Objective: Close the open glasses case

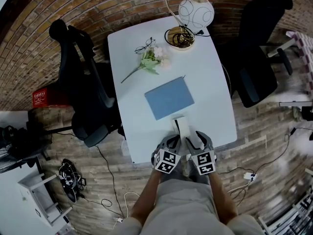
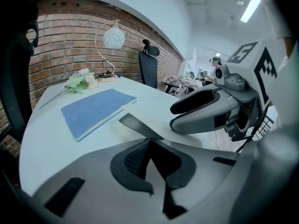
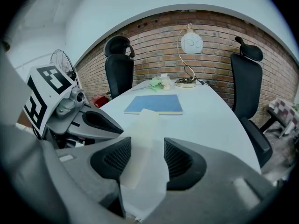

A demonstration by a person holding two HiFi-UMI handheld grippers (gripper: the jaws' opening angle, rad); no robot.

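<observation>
Jaws on the left gripper (image 2: 150, 143) are nipped in tight on a thin edge of the white open glasses case (image 1: 182, 125), while the right gripper (image 3: 147, 155) has its jaws set wider, pads against either side of that case, its translucent lid standing up between them. That case sits at the near edge of the white table (image 1: 210, 82), right between the two grippers. Just beyond the jaws lies a flat blue notebook (image 1: 169, 98); further ahead, a spray of pale flowers (image 1: 151, 58), black-rimmed spectacles (image 1: 145, 46) and a curved brass lamp with a white globe (image 1: 195, 13)
</observation>
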